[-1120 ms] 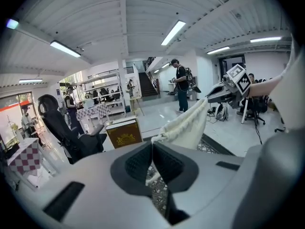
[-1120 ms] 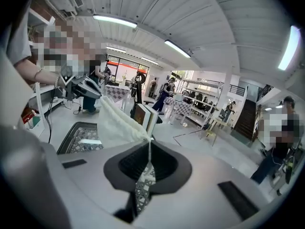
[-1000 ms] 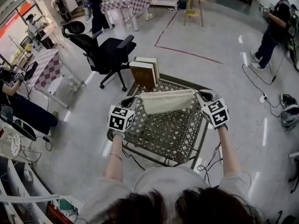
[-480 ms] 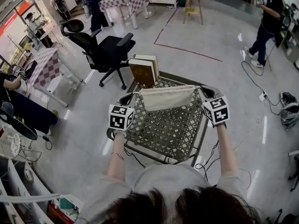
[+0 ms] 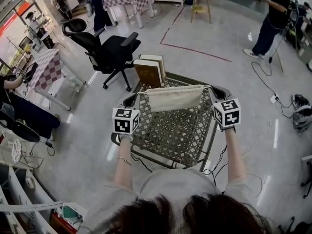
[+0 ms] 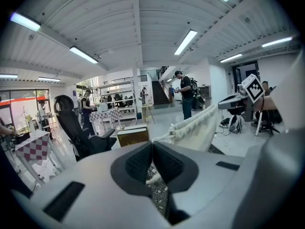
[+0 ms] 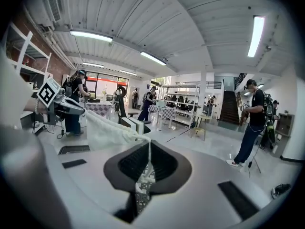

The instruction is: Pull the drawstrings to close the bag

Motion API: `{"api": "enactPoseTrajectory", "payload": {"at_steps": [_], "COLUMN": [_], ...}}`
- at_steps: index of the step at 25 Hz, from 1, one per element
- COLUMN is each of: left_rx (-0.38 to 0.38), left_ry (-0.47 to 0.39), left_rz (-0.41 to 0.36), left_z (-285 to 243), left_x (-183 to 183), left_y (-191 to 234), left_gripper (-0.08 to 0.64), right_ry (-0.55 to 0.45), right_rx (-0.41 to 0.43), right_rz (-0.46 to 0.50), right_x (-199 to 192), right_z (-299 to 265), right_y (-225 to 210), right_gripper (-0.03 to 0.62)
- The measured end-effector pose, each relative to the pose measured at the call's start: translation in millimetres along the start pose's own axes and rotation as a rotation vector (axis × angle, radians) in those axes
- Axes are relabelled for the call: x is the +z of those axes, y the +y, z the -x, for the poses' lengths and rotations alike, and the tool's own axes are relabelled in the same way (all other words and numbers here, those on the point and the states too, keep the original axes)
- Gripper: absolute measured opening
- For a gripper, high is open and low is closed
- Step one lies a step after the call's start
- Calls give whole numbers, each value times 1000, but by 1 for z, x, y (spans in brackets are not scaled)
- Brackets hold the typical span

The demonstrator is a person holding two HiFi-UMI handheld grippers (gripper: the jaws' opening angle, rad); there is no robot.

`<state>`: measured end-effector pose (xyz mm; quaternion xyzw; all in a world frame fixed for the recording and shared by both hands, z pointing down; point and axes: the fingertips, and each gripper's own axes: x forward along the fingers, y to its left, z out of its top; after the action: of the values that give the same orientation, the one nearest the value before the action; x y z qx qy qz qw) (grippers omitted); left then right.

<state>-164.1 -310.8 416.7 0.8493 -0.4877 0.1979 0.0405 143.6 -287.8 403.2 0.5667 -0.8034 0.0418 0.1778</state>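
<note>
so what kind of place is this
Likely an open-plan lab or workshop, not a home: a black office chair, tables with checked cloths, cables trailing over a polished floor, and strip lights overhead.

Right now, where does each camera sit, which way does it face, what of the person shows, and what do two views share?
Head view: on the head, facing steeply down at the bag and basket; hair, forearms show.
Left gripper view: on the left gripper, shut on a drawstring, facing the right gripper.
Right gripper view: likewise, facing the left gripper.
Both gripper views share the bag.
</note>
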Motion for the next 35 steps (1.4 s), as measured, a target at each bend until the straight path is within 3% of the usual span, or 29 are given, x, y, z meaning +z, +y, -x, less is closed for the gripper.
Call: {"api": "enactPoseTrajectory", "payload": {"at_steps": [16,35], "left_rx": [58,126], "left_ry": [-27,-34], "left_rz": [-9,-32], "left_z": [6,15], "left_x": [4,10], "left_y": [4,-3], "left_gripper": [28,28], "right_ry": [-39,-63], "right_rx": [-92,-190], "right_rz": [-97,-147], "right_x": [-1,-1], "right_z": [5,10], "right_y": [-12,-29], "right_gripper": [26,26]}}
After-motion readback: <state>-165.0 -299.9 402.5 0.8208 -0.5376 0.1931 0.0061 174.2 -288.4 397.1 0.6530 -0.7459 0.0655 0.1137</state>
